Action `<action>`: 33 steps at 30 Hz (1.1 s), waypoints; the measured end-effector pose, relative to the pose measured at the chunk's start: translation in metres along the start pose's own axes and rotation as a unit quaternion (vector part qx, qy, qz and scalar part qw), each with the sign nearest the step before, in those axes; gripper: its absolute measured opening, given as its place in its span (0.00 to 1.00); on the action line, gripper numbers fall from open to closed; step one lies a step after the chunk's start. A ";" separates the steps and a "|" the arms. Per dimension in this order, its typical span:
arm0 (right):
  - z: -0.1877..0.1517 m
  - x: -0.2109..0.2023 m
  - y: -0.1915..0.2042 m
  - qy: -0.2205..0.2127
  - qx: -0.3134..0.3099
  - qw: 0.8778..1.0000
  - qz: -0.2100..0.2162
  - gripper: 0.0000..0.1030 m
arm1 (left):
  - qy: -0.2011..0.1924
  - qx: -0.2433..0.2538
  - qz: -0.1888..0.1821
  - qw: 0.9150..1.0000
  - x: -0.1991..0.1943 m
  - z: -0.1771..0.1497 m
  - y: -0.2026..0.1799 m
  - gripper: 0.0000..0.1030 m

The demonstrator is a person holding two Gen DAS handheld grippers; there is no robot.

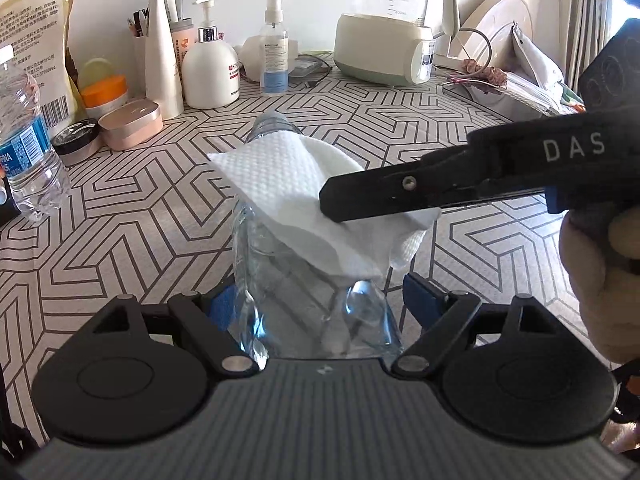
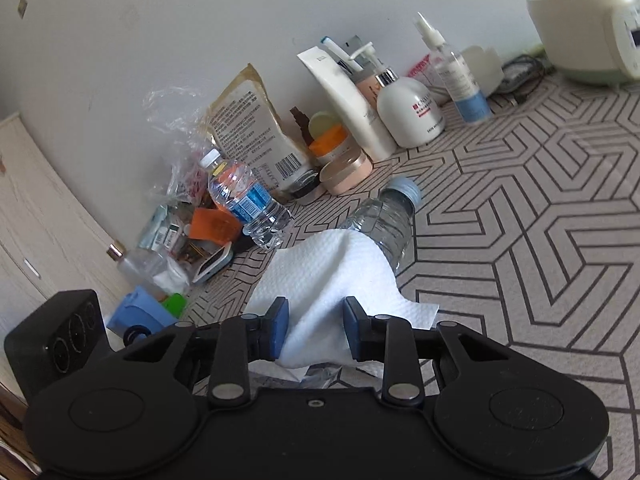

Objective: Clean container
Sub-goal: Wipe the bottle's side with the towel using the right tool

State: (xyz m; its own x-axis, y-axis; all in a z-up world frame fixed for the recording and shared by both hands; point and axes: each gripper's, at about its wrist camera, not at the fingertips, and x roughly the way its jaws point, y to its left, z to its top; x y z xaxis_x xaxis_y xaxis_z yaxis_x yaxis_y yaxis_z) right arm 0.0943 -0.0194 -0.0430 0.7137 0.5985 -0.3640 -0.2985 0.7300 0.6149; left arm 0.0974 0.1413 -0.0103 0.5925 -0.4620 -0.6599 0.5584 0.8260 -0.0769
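A clear plastic bottle with a pale blue cap is held lengthwise over the patterned table, cap pointing away. My left gripper is shut on its base end. A folded white paper towel lies draped over the bottle's middle. My right gripper is shut on the paper towel and presses it against the bottle. In the left wrist view the right gripper reaches in from the right across the towel.
A second water bottle with a blue label stands at the left. Lotion pump bottle, spray bottle, tubes, jars and a paper bag line the back wall. A kettle stands at the back right.
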 end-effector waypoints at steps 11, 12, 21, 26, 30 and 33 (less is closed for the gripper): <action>-0.006 -0.007 -0.005 -0.006 0.009 1.000 -0.007 0.33 | -0.004 0.004 -0.002 1.000 -0.002 0.000 -0.001 0.82; -0.006 -0.007 -0.005 -0.006 0.008 1.000 -0.009 0.33 | -0.004 0.005 -0.002 1.000 -0.002 0.000 -0.002 0.82; -0.008 -0.009 -0.004 -0.010 0.005 1.000 -0.019 0.34 | -0.007 0.001 -0.002 1.000 -0.003 0.001 0.000 0.82; -0.012 -0.005 -0.002 0.002 -0.009 0.999 -0.050 0.34 | -0.001 -0.008 0.018 1.000 0.001 0.002 0.006 0.82; -0.021 0.007 -0.004 0.022 -0.004 0.998 -0.056 0.33 | 0.005 -0.005 0.021 1.000 0.002 0.001 0.004 0.82; -0.020 0.008 0.000 0.021 -0.013 0.998 -0.064 0.33 | 0.005 -0.005 0.022 1.000 0.002 0.000 0.004 0.82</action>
State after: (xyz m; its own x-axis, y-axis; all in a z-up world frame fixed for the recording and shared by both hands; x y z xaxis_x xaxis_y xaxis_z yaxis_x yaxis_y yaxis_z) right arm 0.0875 -0.0079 -0.0603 0.7200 0.5122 -0.4683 -0.2232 0.8098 0.5425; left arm 0.1013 0.1436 -0.0119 0.6112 -0.4212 -0.6700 0.5251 0.8493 -0.0549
